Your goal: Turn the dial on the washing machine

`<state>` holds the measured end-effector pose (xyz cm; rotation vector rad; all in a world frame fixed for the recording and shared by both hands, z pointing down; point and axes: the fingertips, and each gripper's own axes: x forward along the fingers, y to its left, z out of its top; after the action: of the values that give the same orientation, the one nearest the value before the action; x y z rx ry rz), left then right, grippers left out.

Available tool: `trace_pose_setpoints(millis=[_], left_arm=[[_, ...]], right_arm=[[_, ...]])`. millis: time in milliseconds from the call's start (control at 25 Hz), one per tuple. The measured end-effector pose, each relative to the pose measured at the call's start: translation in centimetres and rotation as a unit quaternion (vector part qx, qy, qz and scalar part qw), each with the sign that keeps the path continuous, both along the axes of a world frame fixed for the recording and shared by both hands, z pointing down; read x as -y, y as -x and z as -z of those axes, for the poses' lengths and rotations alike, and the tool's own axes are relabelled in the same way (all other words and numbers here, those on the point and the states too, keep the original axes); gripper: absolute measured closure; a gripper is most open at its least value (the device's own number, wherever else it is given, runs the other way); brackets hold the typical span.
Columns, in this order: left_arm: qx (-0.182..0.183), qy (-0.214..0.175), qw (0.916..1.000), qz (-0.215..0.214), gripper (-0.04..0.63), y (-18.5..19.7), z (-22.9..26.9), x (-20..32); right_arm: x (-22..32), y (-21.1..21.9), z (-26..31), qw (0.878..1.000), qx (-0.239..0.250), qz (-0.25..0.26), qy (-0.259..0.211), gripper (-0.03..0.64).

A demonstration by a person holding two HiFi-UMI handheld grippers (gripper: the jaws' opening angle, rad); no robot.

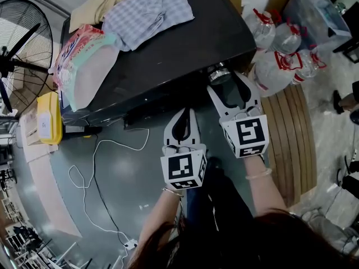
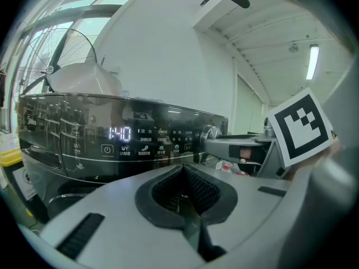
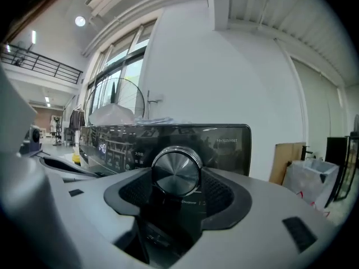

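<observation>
A black washing machine (image 1: 168, 49) fills the top of the head view, and its silver dial (image 1: 219, 74) sits at the right end of the front panel. My right gripper (image 1: 227, 78) reaches the panel with a jaw on each side of the dial (image 3: 176, 171). The pads flank it closely; a thin dark gap shows on the left side, so it is open around the dial. My left gripper (image 1: 184, 117) hangs back from the machine, shut with nothing in it. Its view shows the lit panel (image 2: 140, 136), the dial (image 2: 211, 133) and the right gripper's jaw (image 2: 241, 149) reaching in.
Folded clothes (image 1: 148, 10) and a pink bag (image 1: 84, 55) lie on the machine's top. A standing fan (image 1: 17, 49) and a yellow box (image 1: 47, 116) are at the left. A white cable (image 1: 95, 172) runs over the floor. Water bottles (image 1: 280, 43) and a wooden pallet (image 1: 294, 139) are at the right.
</observation>
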<state>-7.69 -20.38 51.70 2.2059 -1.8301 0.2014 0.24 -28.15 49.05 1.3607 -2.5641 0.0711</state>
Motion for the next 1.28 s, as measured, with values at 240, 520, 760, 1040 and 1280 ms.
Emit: trace_pose_setpoints(millis=[240,520,760,1040,1280], left_arm=[[-0.002,0.004,1.0,-0.003,0.578,-0.1,-0.2,0.2],[-0.005,0.006,0.9999,-0.007,0.578,-0.4,-0.5,0.2],[-0.005,0.008,0.9999,-0.01,0.578,-0.7,-0.7,0.1],[-0.006,0.009,0.9998,-0.016,0.578,-1.0,-0.8,0.2],[-0.005,0.007,0.9999,-0.014,0.578,-0.8,-0.5,0.5]], right_arm=[[0.2,-0.2,-0.1,0.998,0.054,-0.007,0.024,0.324],[0.2,-0.4,-0.1,0.987,0.143,-0.024,0.064,0.325],[0.2,-0.3,-0.1,0.991,0.118,-0.016,0.052,0.324],[-0.1,0.7,-0.2,1.0,-0.015,0.012,0.0,0.288],[0.1,0.2,-0.1,1.0,-0.02,0.003,-0.002,0.322]])
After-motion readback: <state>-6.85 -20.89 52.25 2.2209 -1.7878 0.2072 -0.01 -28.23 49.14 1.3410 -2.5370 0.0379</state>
